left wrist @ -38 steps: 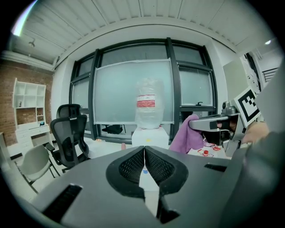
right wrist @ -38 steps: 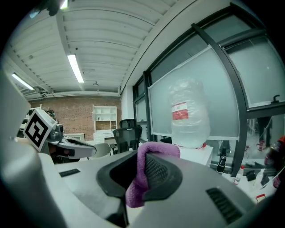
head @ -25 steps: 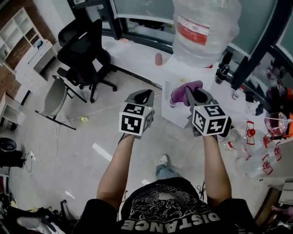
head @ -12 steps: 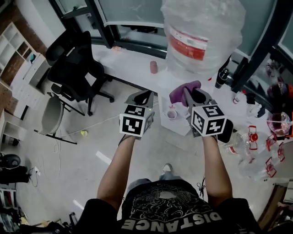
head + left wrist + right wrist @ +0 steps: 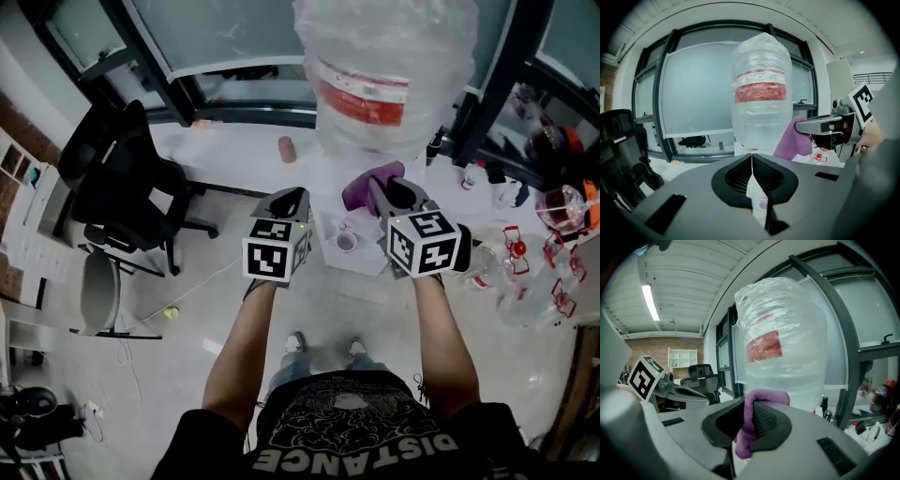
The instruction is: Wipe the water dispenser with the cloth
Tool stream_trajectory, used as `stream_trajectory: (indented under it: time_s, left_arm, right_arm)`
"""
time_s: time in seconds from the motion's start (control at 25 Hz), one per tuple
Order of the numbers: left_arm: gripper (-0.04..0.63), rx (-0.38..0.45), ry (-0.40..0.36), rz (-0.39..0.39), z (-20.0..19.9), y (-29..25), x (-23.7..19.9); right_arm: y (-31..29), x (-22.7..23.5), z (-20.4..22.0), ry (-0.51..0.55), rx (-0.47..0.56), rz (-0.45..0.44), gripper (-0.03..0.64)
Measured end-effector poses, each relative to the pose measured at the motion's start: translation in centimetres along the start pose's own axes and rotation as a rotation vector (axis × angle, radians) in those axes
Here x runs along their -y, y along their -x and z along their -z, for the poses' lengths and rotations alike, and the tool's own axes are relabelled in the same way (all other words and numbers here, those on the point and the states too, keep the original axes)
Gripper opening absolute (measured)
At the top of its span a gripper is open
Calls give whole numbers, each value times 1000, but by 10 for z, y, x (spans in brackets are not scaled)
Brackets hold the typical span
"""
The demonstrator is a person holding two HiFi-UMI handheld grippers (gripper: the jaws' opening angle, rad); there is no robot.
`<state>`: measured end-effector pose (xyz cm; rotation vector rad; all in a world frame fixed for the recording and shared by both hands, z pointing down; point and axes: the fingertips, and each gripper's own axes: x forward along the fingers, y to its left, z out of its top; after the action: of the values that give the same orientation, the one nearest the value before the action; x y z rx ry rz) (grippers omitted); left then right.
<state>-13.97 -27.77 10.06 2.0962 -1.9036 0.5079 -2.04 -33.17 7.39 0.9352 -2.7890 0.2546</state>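
The water dispenser's big clear bottle (image 5: pixel 394 66) with a red label rises straight ahead, wrapped in plastic film; its white body (image 5: pixel 361 246) stands below, between the grippers. The bottle (image 5: pixel 760 93) fills the middle of the left gripper view and looms over the right gripper view's jaws (image 5: pixel 780 343). My right gripper (image 5: pixel 377 187) is shut on a purple cloth (image 5: pixel 369 186), which sticks up between the jaws (image 5: pixel 751 425), just short of the bottle. My left gripper (image 5: pixel 289 201) is shut with nothing in it, a little left of the dispenser.
A black office chair (image 5: pixel 122 192) and a grey chair (image 5: pixel 94 291) stand at the left. Bottles and red-and-clear items (image 5: pixel 525 277) crowd the floor at the right. A window sill (image 5: pixel 234 141) with a pink cup (image 5: pixel 286 148) runs behind the dispenser.
The person has stepped closer to the dispenser; the bottle now looms larger and nearer. Both grippers have kept their pose, the cloth still pinched in the right one.
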Motion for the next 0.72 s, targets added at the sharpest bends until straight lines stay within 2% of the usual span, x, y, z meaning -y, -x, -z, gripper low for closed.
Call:
stream_trajectory:
  time_s: [0.4,0.72]
  left_arm:
    - [26,33,-68,215,-9,-20,-30]
    - [26,56,-89,320,-3,-21,-41]
  right_arm:
    - [-12,-20,-5,-57,24,210,32]
    - [-22,-43,5,-94,19,287,32]
